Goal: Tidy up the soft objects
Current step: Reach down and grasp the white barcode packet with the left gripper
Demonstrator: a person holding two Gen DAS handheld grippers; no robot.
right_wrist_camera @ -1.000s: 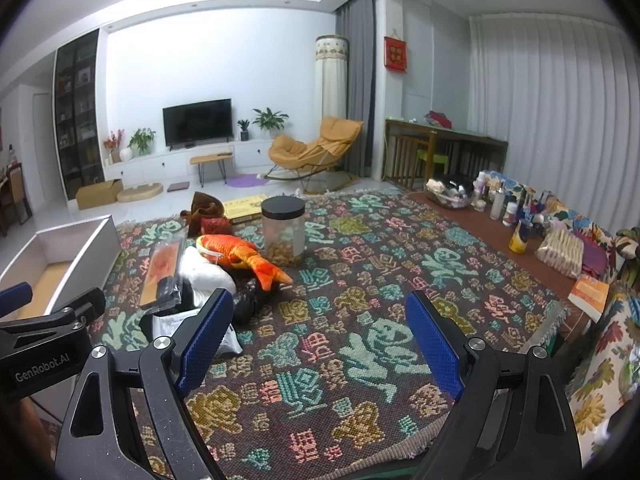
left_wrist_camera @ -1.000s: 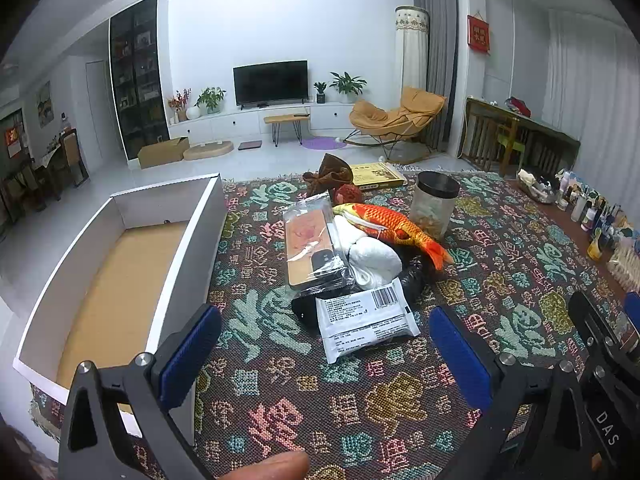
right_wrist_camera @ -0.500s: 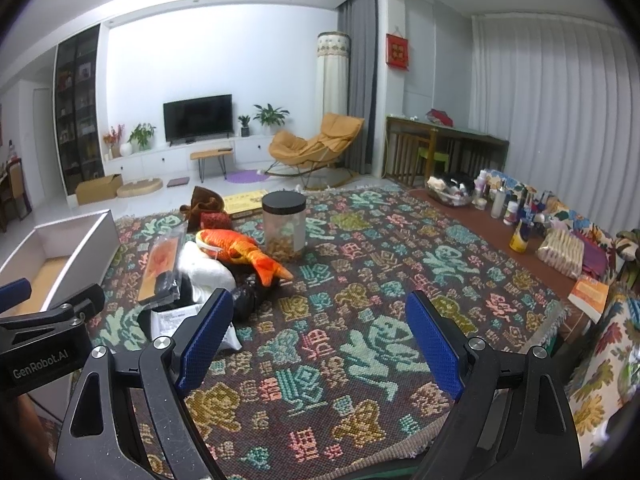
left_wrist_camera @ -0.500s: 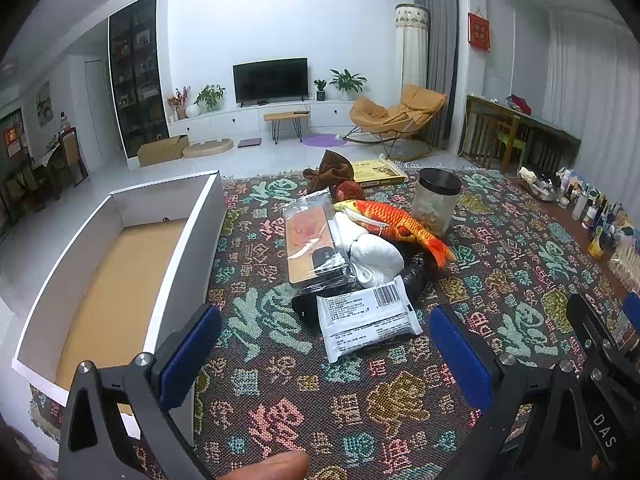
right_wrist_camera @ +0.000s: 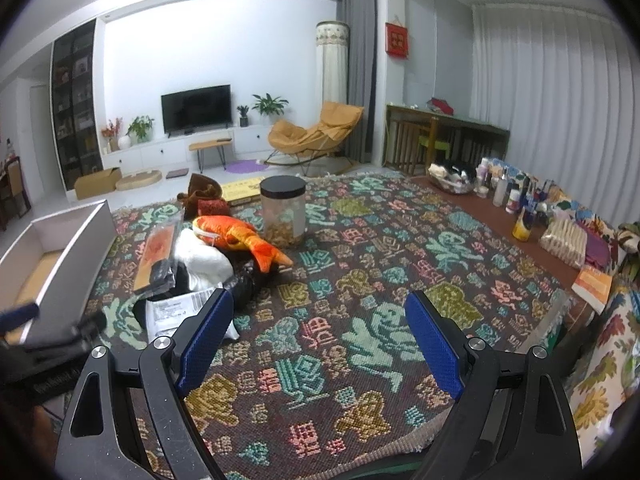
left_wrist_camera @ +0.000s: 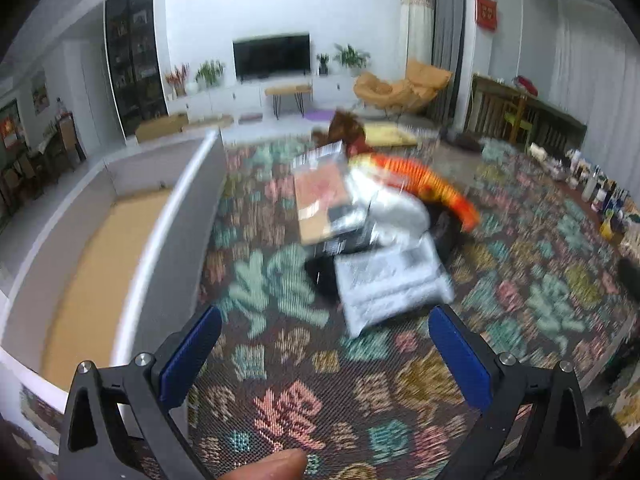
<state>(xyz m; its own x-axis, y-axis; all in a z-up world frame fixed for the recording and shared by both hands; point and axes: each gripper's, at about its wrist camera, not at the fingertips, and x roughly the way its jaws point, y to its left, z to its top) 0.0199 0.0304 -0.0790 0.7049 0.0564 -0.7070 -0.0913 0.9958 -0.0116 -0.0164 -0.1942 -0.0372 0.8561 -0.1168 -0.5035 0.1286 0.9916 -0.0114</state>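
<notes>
A rug (right_wrist_camera: 360, 280) carries everything. The box (left_wrist_camera: 120, 240) sits open at left, likely to receive the soft pile (left_wrist_camera: 372, 220) (fish, packets) lying centre. Both the left gripper (left_wrist_camera: 320, 352) and right gripper (right_wrist_camera: 320, 336) hover, fingers apart, empty.

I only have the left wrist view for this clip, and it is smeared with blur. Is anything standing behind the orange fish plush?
Observer: Yes. The right wrist view shows a clear jar with a black lid, upright on the rug just behind the fish plush.
Operator: Are the right tongs holding anything?
Observer: No. The right tongs are open and empty over bare rug, to the right of the pile.
Operator: Where do my left tongs sit from that side?
Observer: The left tongs show blurred at the lower left edge, next to the white box and short of the white packet.
</notes>
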